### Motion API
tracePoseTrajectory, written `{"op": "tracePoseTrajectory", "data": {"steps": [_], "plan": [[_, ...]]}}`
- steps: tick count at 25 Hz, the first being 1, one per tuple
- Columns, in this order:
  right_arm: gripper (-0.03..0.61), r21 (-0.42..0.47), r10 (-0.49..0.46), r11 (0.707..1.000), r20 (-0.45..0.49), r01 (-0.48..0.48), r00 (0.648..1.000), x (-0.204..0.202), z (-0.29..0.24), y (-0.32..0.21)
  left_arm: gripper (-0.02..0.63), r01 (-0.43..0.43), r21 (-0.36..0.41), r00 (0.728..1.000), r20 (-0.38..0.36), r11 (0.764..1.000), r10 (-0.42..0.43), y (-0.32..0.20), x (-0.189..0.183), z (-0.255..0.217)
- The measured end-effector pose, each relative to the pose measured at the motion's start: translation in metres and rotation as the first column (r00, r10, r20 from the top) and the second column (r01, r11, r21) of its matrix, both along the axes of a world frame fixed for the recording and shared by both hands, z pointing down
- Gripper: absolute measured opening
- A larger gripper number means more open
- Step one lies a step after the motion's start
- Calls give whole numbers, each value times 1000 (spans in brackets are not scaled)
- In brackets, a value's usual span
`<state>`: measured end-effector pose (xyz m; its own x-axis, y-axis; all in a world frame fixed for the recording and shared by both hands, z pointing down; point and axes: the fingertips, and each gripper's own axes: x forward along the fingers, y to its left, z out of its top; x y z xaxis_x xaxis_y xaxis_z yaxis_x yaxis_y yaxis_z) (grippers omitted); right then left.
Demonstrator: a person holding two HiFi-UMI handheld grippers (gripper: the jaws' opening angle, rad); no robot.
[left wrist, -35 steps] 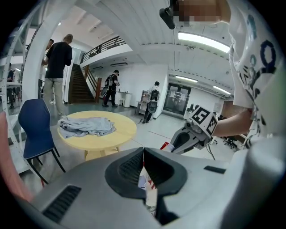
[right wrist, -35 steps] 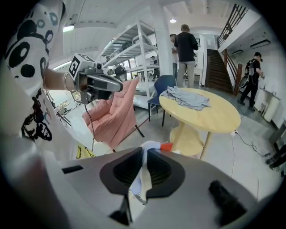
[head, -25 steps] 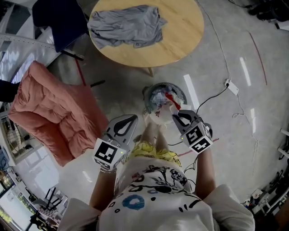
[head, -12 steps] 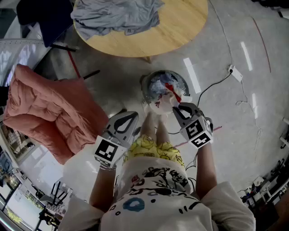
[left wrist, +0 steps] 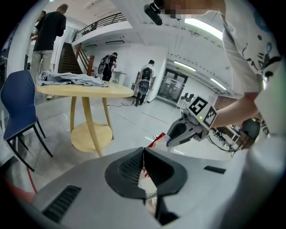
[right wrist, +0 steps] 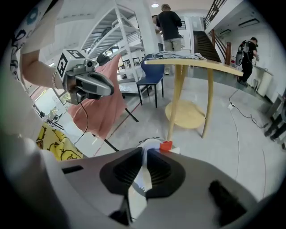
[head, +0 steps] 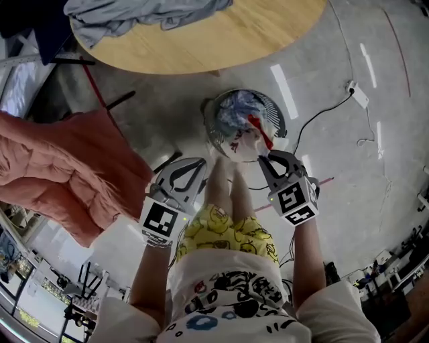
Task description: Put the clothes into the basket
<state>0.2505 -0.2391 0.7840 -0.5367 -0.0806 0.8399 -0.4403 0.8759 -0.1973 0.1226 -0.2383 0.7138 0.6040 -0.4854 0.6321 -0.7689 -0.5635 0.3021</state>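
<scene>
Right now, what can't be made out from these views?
- Basket contents: head view, the held white garment covers much of them.
- Grey clothes on the table: head view, cut off by the top edge.
- White garment's extent: gripper views, the left gripper and right gripper bodies hide most of it.

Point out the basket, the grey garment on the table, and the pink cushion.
basket [head: 276, 115], head view, wire wall on its right side.
grey garment [head: 134, 17], head view, middle of the crumpled cloth.
pink cushion [head: 60, 174], head view, middle of its padded surface.
</scene>
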Motion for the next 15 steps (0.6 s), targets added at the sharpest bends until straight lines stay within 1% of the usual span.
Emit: {"op": "tracePoseTrajectory", "data": {"steps": [4, 8, 12, 15], "plan": [[43, -18, 28, 999, -1, -28, 1000, 6, 30, 1, 15, -5, -34, 1000, 7, 999, 6, 0, 4, 48], [43, -15, 21, 1000, -3, -21, 1000, 5, 60, -9, 15, -2, -75, 1000, 28, 997, 4, -8, 9, 98], [43, 6, -7, 1000, -55, 8, 998, 3, 91, -11, 15, 2, -93, 1000, 3, 996, -1, -10, 15, 128], [43, -12, 0, 1000, -87, -1, 996, 7, 113, -10, 15, 7, -101, 1000, 1, 995, -7, -10, 20, 148]]}}
